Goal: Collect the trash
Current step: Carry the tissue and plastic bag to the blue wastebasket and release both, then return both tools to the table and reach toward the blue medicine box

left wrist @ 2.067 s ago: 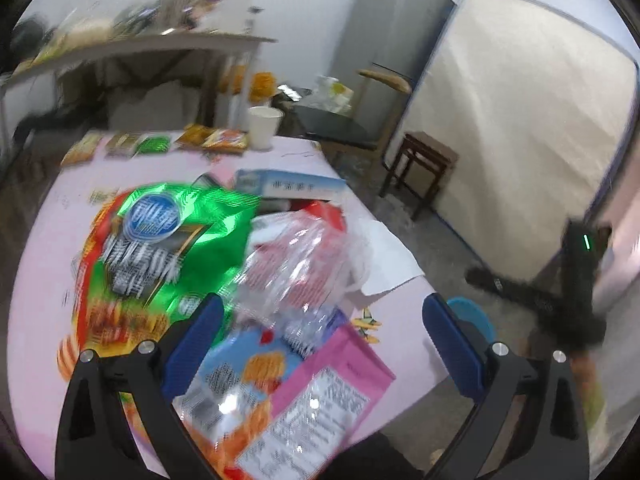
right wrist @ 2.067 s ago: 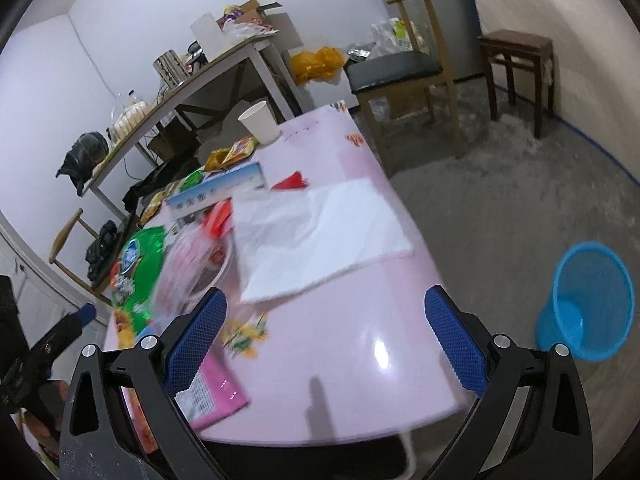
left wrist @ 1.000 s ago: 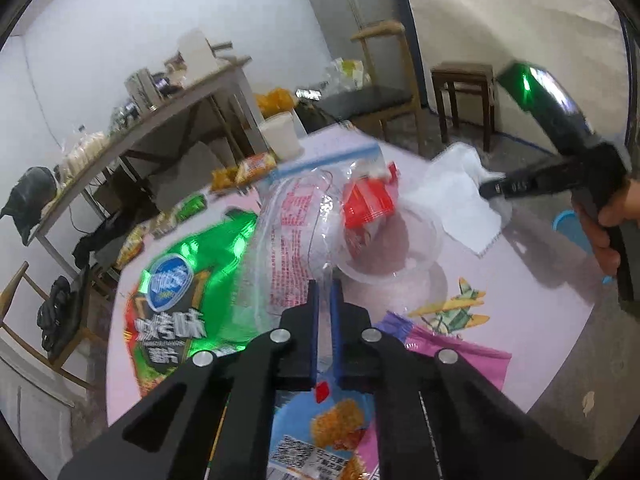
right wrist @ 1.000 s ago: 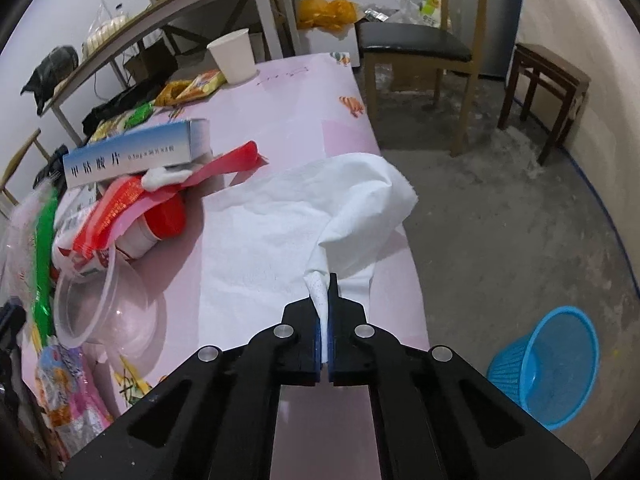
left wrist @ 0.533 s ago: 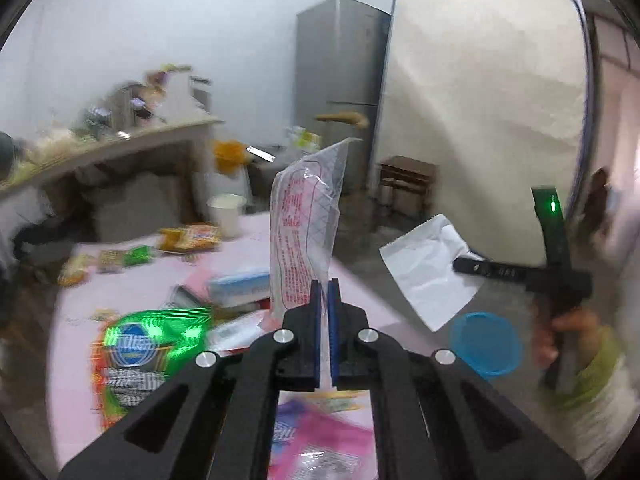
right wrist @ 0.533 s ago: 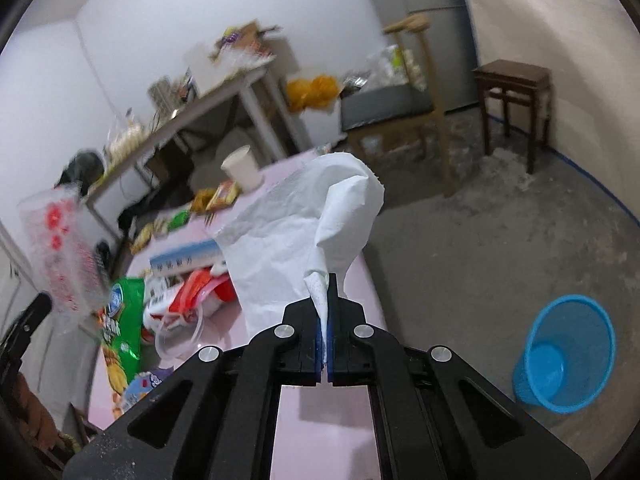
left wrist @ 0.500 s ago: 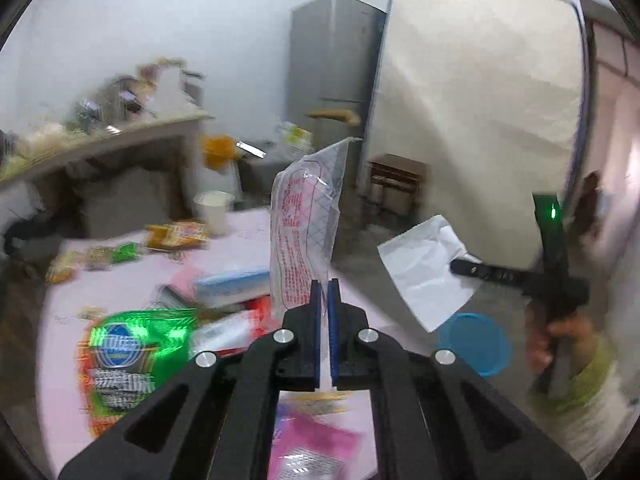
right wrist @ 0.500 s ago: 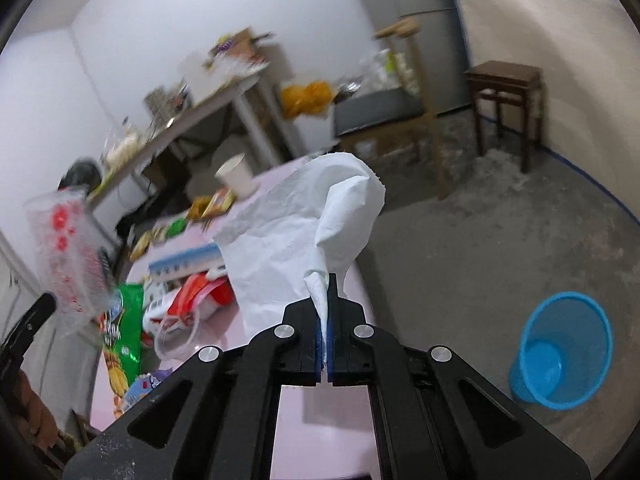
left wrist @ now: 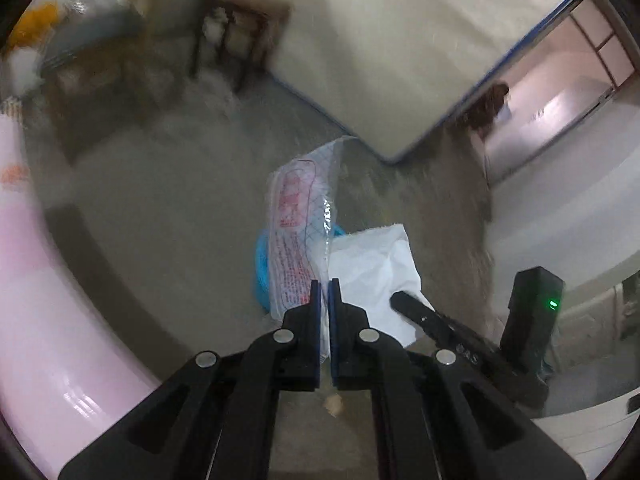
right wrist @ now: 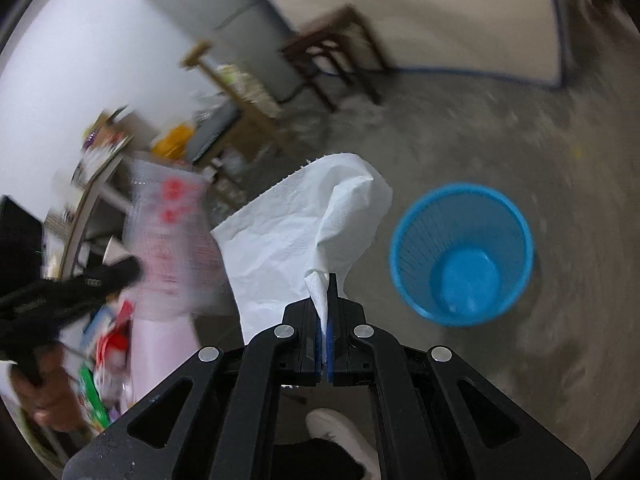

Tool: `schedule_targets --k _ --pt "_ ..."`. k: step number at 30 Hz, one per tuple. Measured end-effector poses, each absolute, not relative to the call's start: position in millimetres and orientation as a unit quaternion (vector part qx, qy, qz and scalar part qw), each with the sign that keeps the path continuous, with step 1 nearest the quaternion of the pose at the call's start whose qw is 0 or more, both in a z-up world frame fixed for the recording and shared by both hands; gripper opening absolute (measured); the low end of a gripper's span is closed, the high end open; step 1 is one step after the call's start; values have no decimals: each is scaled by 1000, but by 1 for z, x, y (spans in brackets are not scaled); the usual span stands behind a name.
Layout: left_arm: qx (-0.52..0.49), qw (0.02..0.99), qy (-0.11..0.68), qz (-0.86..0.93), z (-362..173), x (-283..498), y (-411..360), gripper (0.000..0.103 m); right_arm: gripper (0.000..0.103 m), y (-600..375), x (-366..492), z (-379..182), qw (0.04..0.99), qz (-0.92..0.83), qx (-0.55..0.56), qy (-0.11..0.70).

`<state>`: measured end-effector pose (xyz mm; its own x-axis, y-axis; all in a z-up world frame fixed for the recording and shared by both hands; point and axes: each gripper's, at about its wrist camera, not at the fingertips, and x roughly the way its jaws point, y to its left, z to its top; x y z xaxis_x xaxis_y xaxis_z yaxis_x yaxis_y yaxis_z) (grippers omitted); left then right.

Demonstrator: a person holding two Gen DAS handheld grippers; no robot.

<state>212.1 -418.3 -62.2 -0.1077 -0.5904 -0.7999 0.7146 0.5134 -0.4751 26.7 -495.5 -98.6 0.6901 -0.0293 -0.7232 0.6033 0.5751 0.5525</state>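
Note:
My left gripper [left wrist: 324, 292] is shut on a clear plastic bag with red print [left wrist: 296, 232] and holds it in the air above the floor. My right gripper [right wrist: 325, 292] is shut on a white paper tissue [right wrist: 304, 232] that hangs from its jaws. A blue mesh waste basket [right wrist: 460, 256] stands on the concrete floor, below and right of the right gripper. In the left wrist view the basket [left wrist: 262, 268] is mostly hidden behind the bag, and the tissue [left wrist: 372, 272] and right gripper [left wrist: 404, 304] sit just right of my left gripper.
The pink table edge [left wrist: 32, 288] runs down the left. Leftover wrappers [right wrist: 104, 344] lie on the table at lower left. A wooden stool [right wrist: 332, 48] and a chair [right wrist: 228, 92] stand farther back. A mattress [left wrist: 384, 40] leans on the wall. A white shoe [right wrist: 336, 432] is below.
Both grippers have swung away from the table and tipped down toward the floor, carrying the bag and the tissue. The blue basket is now much closer and larger in view.

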Motion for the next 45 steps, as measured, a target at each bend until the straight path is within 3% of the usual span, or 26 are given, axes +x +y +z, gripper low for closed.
schedule_targets --k 5,12,13,14,15,16,17,20,29,35,40,45 --pt "51 625 613 -481 -138 219 -492 4 1 -538 26 -146 773 -206 495 340" --pt "68 625 625 -463 -192 219 -557 5 5 -585 27 -196 717 -210 587 312" --pt "68 628 625 -458 -197 216 -558 11 5 -591 30 -203 712 -211 596 306" --pt "69 632 626 -452 -202 206 -560 31 9 -596 33 -207 710 -212 600 303" --pt "75 637 627 -442 -207 207 -568 44 24 -599 29 -208 707 -214 603 300" --pt "83 645 624 -434 -210 195 -566 66 34 -604 30 -214 702 -222 609 296" --pt "91 655 617 -426 -210 192 -565 73 49 -609 28 -219 697 -231 612 293" --pt "95 656 610 -435 -207 183 -563 80 54 -618 19 -234 681 -266 618 289" --pt "54 656 597 -458 -160 201 -529 81 58 -610 -13 -230 689 -274 618 263" --pt "43 691 541 -477 -78 211 -477 81 58 -602 -27 -201 717 -267 593 251" --pt "52 741 445 -500 12 206 -382 81 60 -572 -34 -156 764 -236 545 251" --pt "28 769 415 -485 65 198 -252 81 72 -512 -27 -108 827 -161 463 274"
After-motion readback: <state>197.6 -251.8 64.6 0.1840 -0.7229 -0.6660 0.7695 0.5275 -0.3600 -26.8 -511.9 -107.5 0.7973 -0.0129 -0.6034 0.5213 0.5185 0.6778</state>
